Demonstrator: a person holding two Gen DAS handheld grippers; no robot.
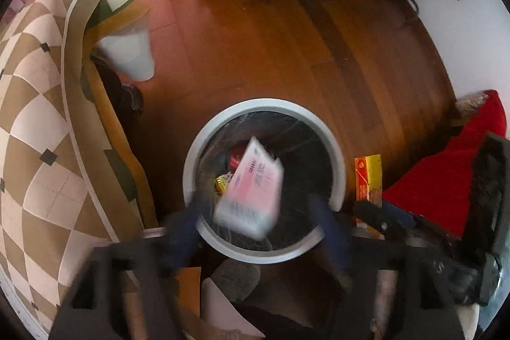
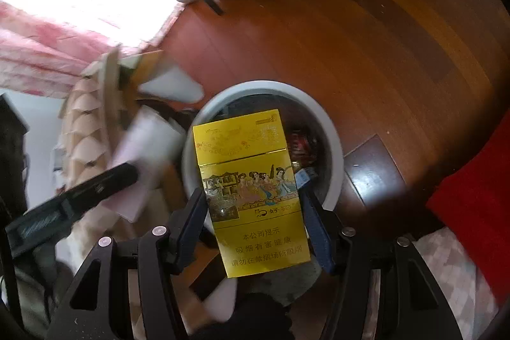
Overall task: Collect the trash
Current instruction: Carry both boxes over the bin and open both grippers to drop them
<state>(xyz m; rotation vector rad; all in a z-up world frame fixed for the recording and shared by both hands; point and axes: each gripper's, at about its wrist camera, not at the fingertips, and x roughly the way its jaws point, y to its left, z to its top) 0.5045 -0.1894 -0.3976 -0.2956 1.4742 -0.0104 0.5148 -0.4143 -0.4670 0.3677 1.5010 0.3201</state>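
1. The left hand-held gripper (image 1: 255, 231) stands wide over the bin (image 1: 331, 129), its fingers spread apart with nothing between them. A pink-and-white packet (image 1: 250, 190) shows blurred over the bin's mouth, clear of both fingers; whether it is falling or already resting on the trash below I cannot tell.
2. The packet looks light and soft, a crinkly plastic wrap likely to be slippery. I judge it is best pinched across its flat faces near the middle.
3. The right hand-held gripper (image 2: 255, 203) holds a yellow cigarette box (image 2: 251, 177) upright above the bin, one finger on each narrow side at the lower half.
4. The box looks like thin glossy card: light, fairly stiff, but easy to crush if empty. The side grip suits it, with mild pressure.
5. Count: one bin, dark-lined, on the wooden floor (image 1: 287, 47); one packet; one yellow box.
6. Inside the bin are at least two more small pieces, one red and one yellow. Their exact number is unclear.
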